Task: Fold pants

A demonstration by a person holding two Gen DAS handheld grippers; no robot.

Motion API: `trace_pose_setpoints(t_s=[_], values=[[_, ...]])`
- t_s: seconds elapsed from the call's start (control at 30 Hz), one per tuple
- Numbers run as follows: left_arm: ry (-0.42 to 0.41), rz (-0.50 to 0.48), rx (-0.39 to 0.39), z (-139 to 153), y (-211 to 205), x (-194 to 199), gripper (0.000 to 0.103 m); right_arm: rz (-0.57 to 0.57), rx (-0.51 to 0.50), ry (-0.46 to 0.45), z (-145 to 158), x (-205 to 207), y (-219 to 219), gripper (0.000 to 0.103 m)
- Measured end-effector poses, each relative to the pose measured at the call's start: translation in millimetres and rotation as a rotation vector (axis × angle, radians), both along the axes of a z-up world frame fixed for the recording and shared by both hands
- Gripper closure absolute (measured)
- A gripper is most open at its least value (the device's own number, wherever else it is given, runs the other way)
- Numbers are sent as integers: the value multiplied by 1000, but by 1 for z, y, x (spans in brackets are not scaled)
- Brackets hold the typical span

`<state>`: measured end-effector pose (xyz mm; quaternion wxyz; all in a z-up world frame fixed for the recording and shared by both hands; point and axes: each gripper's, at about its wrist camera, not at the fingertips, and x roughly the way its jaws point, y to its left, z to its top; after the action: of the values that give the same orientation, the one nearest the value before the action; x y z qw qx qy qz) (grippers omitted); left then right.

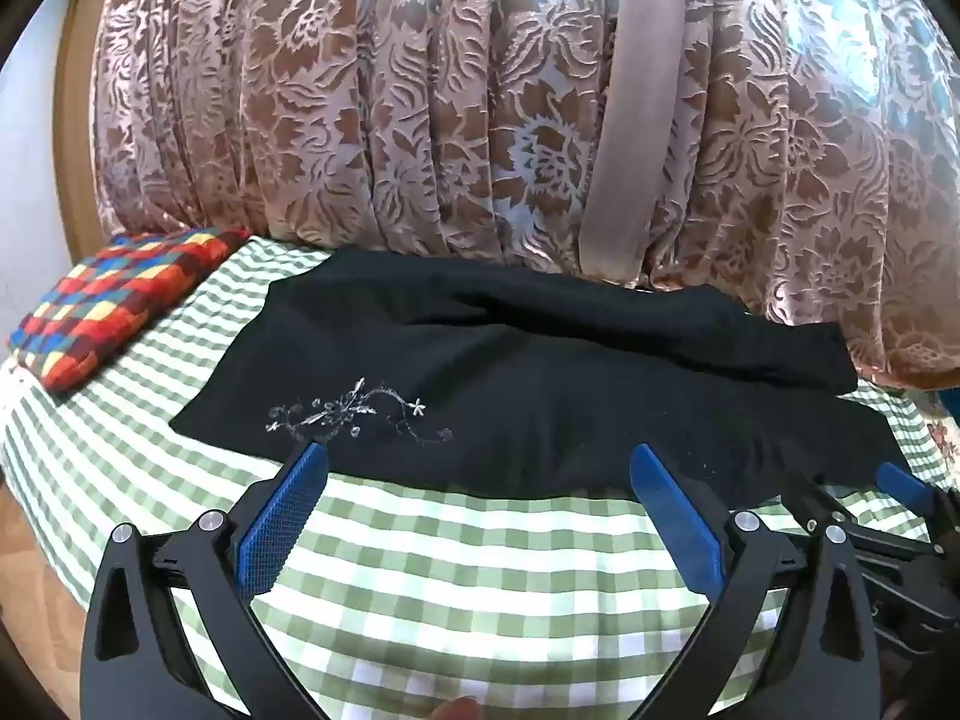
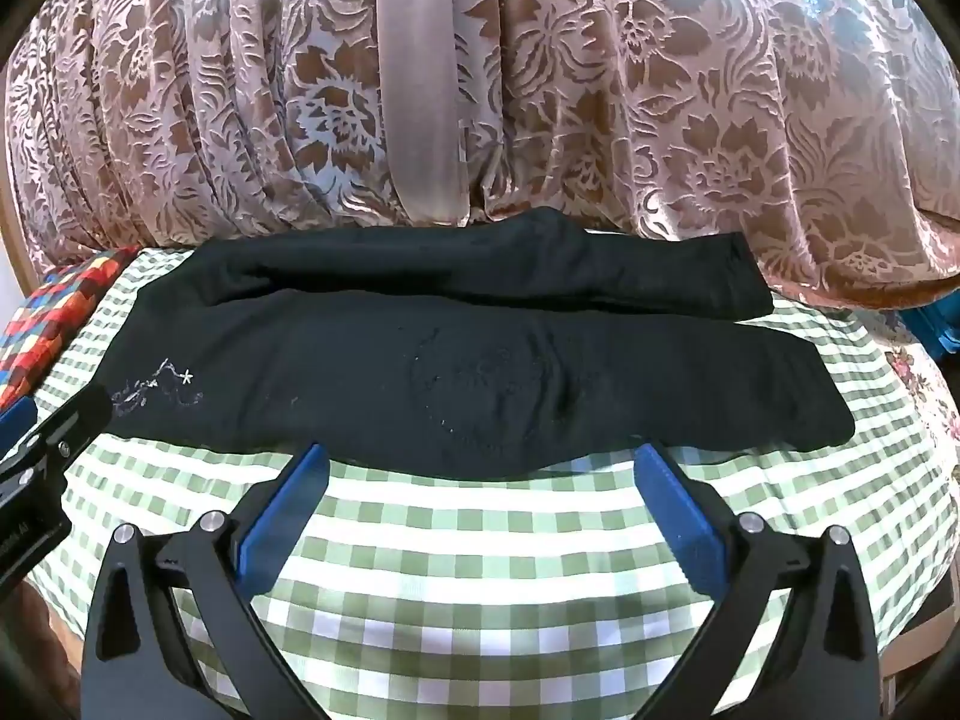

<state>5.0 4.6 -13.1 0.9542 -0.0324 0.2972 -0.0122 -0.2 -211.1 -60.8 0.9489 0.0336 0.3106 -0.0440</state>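
Observation:
Black pants [image 1: 510,372] lie flat across a green-and-white checked cloth [image 1: 480,570], legs running sideways, with a small silver embroidered sprig [image 1: 354,411] near the left end. They also show in the right wrist view [image 2: 480,372]. My left gripper [image 1: 477,459] is open and empty, blue pads just at the pants' near edge. My right gripper [image 2: 480,459] is open and empty at the near edge, further right along the legs. The right gripper shows at the left view's right edge [image 1: 900,516]; the left gripper shows at the right view's left edge [image 2: 36,456].
A brown floral curtain [image 1: 480,90] hangs right behind the pants. A multicoloured checked cushion [image 1: 114,306] lies at the far left on the cloth. A floral fabric [image 2: 924,384] lies at the right edge.

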Motion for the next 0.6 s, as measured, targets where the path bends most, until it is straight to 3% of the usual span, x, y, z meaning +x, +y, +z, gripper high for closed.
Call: trace_pose_setpoints(t_s=[0.3,0.6], values=[[-4,-15,37,1,-5,-4,3,17,-19,-17,7,-6,9,2],[10,-35,7,-2,-2,-4,3,38,-9,-8,3,-7,10,2]])
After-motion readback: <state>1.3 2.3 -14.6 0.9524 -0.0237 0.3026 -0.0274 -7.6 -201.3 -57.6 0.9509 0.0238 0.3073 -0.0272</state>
